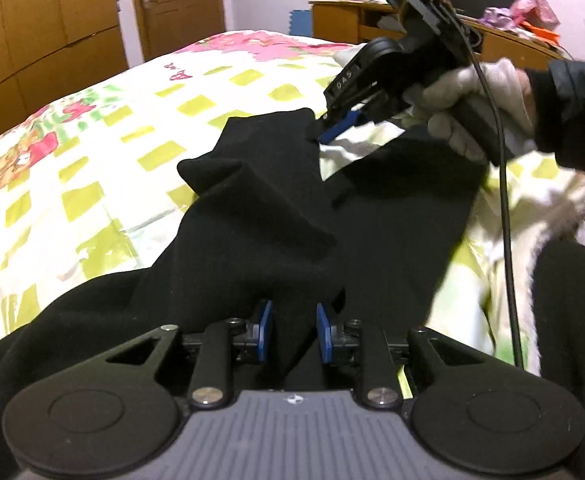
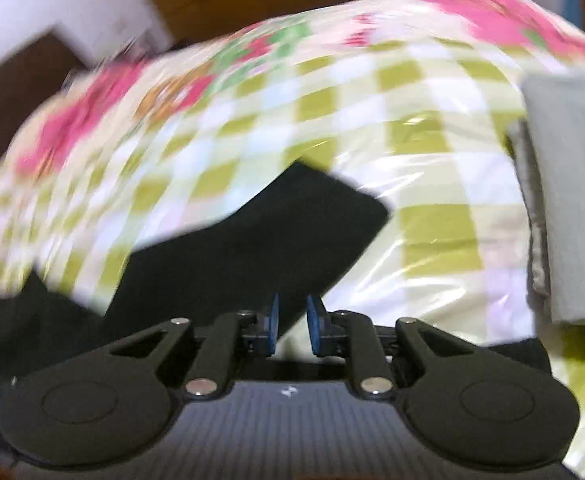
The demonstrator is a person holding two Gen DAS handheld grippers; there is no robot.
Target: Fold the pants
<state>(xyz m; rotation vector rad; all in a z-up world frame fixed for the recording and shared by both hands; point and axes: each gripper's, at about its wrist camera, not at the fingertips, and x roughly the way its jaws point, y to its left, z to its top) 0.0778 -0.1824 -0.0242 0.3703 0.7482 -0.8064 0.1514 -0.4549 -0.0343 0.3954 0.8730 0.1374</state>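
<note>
Pants (image 1: 276,216) in left claw (image 1: 294,330), bunched.

Right wrist view | my right gripper (image 2: 291,326): jaws slightly parted, nothing between | black pants (image 2: 260,236) on checked bedspread (image 2: 432,120) | grey folded cloth (image 2: 568,200) at right

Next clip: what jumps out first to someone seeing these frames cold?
The black pants, rumpled across the green-checked bedspread in mid-frame. The right tongs, in a white-gloved hand, sit at a pant-leg end, upper right of the left wrist view. The left tongs have black fabric between their blue pads.
</note>
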